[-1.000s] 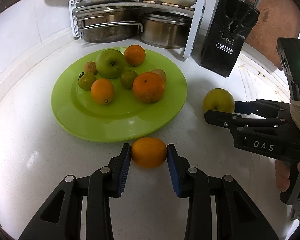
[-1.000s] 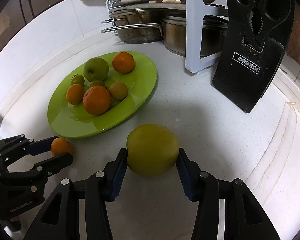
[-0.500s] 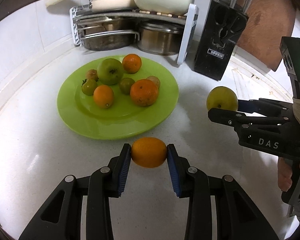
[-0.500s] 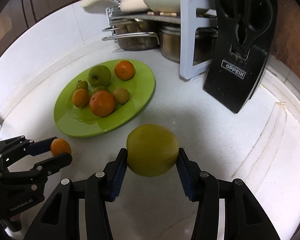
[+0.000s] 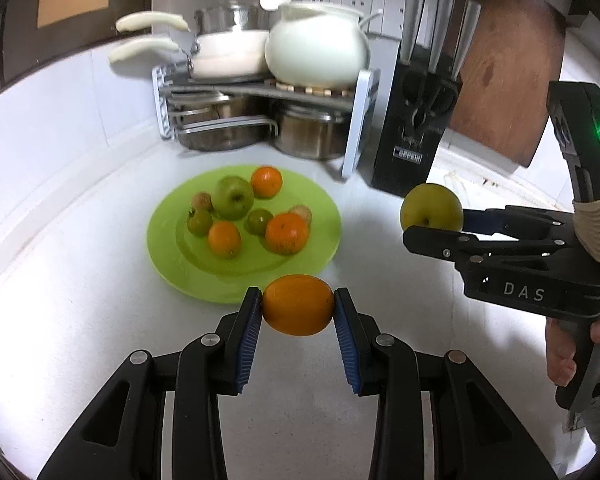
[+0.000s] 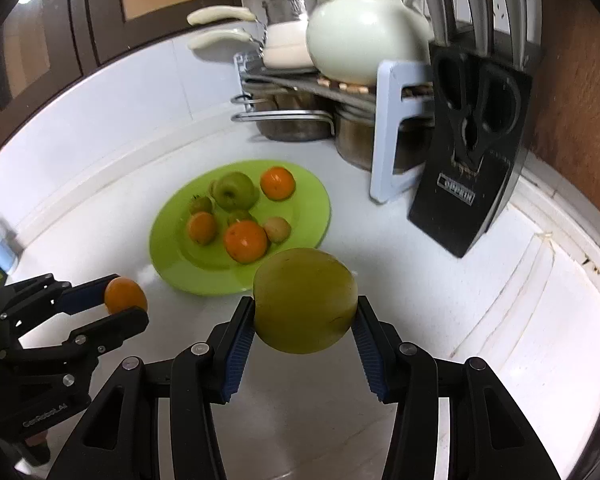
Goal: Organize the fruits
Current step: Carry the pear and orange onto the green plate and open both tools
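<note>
mostly white speckled counter (image 5: 80, 320), green plate (image 5: 172, 264), left claw (image 5: 298, 312) pinching orange (image 5: 298, 304), right claw (image 6: 305, 316) pinching apple (image 6: 305, 300)

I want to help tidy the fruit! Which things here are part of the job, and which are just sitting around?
Part of the job:
left gripper holding the orange
right gripper holding the yellow-green apple
green plate of fruit

Just sitting around:
pot rack
white teapot
knife block
</note>
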